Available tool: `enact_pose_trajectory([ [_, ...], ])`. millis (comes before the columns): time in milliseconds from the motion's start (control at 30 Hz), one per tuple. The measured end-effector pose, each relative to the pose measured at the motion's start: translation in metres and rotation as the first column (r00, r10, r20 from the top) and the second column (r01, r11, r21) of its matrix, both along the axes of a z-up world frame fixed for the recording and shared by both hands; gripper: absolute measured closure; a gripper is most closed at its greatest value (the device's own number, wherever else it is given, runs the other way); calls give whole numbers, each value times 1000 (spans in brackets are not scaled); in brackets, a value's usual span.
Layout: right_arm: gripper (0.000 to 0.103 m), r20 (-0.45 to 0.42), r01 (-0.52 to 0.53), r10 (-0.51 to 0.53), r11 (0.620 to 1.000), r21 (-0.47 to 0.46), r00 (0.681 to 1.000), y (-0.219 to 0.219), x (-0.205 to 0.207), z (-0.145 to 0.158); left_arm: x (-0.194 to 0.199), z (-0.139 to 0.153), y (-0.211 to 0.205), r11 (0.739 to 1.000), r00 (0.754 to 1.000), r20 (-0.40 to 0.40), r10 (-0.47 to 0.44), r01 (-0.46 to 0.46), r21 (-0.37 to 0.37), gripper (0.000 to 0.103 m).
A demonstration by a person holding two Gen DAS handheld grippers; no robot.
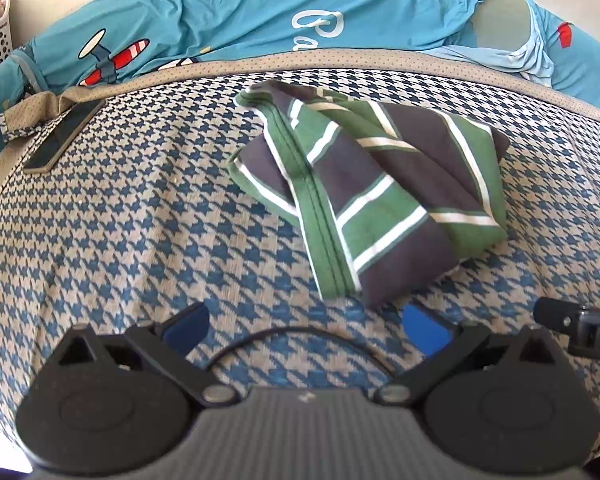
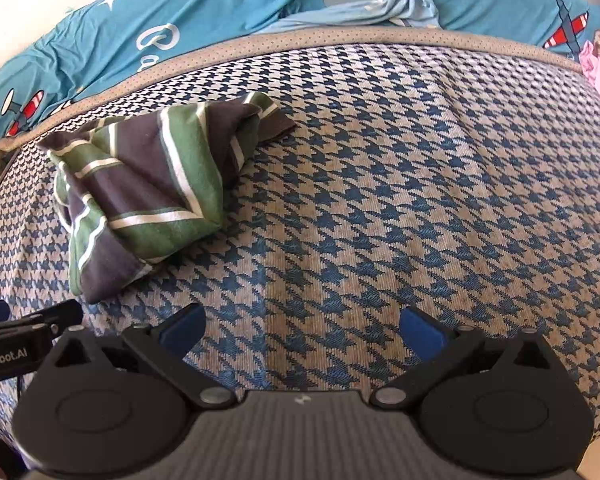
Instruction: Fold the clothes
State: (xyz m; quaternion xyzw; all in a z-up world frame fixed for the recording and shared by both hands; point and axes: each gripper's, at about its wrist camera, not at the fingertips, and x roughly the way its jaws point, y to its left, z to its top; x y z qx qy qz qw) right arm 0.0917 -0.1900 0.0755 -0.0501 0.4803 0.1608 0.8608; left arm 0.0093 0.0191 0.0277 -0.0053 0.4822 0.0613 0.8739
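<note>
1. Nearest, the left hand-held gripper [image 1: 306,330] and the right hand-held gripper [image 2: 302,330] both hang released, holding nothing.
2. The striped shirt [image 1: 380,184] lies bundled in rough folds toward the mattress's [image 1: 120,240] far edge; a careless pinch could spill its layers.
3. Open mattress lies right; a phone [image 1: 66,136] sits at the far-left edge.

Houndstooth mat [image 1: 140,216] covers a bed (blue airplane-print sheet [image 1: 228,12] behind).
</note>
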Motion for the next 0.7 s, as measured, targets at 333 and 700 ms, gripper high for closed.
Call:
enact_pose_trajectory([
  [333, 0, 43, -73, 77, 994, -83, 996, 13, -15, 3, -18, -8, -2, 1000, 1000, -26, -3, 3, -18, 0],
  [700, 0, 50, -55, 60, 995, -87, 997, 15, -10, 2, -17, -7, -2, 1000, 1000, -20, 2, -2, -17, 0],
])
